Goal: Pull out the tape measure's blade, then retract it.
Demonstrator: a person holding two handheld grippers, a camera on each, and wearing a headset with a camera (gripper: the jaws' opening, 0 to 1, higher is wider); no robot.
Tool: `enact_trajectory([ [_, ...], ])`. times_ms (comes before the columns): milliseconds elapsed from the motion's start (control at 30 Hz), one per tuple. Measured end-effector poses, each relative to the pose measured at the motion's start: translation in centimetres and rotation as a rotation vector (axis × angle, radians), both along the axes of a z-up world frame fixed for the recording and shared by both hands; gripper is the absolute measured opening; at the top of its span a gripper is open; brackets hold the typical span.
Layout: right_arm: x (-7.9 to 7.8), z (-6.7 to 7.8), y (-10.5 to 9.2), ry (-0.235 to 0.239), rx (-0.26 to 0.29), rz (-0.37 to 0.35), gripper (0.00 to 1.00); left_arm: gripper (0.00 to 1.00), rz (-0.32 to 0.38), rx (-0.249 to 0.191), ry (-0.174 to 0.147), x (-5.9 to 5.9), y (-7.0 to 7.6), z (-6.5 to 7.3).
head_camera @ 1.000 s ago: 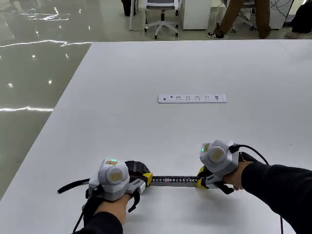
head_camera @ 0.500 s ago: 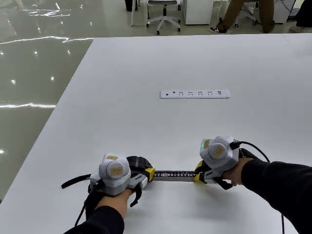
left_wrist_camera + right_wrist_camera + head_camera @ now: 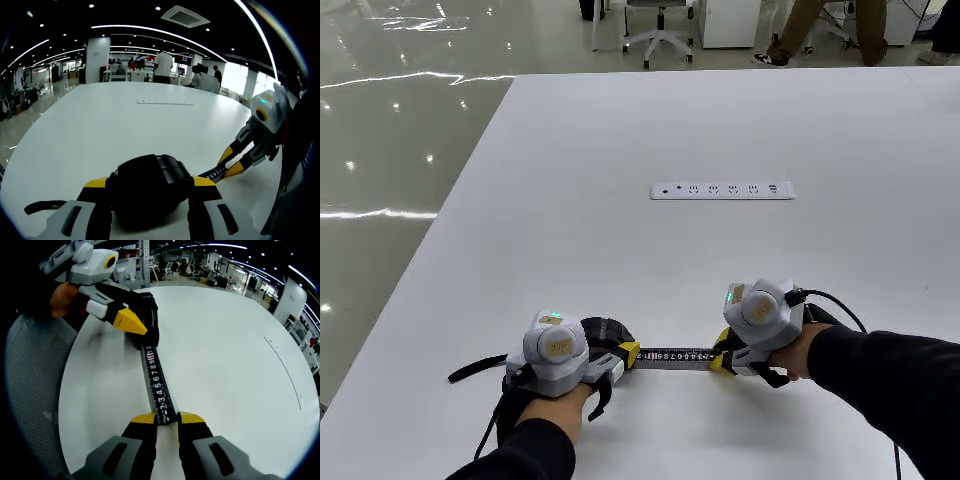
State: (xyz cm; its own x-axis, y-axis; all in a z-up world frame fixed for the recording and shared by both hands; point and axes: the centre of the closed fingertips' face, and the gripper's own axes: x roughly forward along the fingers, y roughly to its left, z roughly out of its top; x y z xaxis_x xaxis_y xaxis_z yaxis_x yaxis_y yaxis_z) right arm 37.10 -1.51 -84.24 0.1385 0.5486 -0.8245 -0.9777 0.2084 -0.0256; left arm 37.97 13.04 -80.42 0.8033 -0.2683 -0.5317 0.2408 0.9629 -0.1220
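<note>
Left gripper [image 3: 620, 358]: jaws spread fairly wide and clamped on either side of the black, rounded, rubber-clad tape measure [image 3: 605, 335]. In the left gripper view the yellow jaw tips press against both flanks of the case. The case sits on the white laminate tabletop [image 3: 620, 150], near the edge closest to the person and left of centre.

Right gripper [image 3: 720, 358]: jaws narrow, nipping the free end of the dark metal blade [image 3: 675, 356] with white numerals. In the right gripper view the blade tip lies between the two yellow jaw tips. The numerals run from 2 up to about 12 toward the case.

Blade: partly drawn out. It lies flat and straight on the tabletop, bridging the gap between the two grippers, roughly parallel to the near edge.

Black fabric strap [image 3: 475, 368]: trails from the left side of the tape measure and lies flat on the tabletop.

Black cable [image 3: 830, 305]: arcs from the back of the right gripper toward the person's dark sleeve [image 3: 890, 375].

Flat white plastic power strip [image 3: 722, 190]: lies mid-tabletop, well apart from the grippers, its long side parallel to the blade.

Background: a glossy grey floor [image 3: 400, 150] to the left. Beyond the far edge are the wheeled base of an office chair [image 3: 655, 40] and the legs of a standing person [image 3: 800, 30].
</note>
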Motion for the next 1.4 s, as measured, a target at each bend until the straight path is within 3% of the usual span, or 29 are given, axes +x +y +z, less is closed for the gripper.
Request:
enact_trajectory([
  [1400,0.0,-0.3,3.5,0.011,0.048,0.023,0.1,0.58,0.008,-0.015,-0.001,-0.1,0.0,-0.1],
])
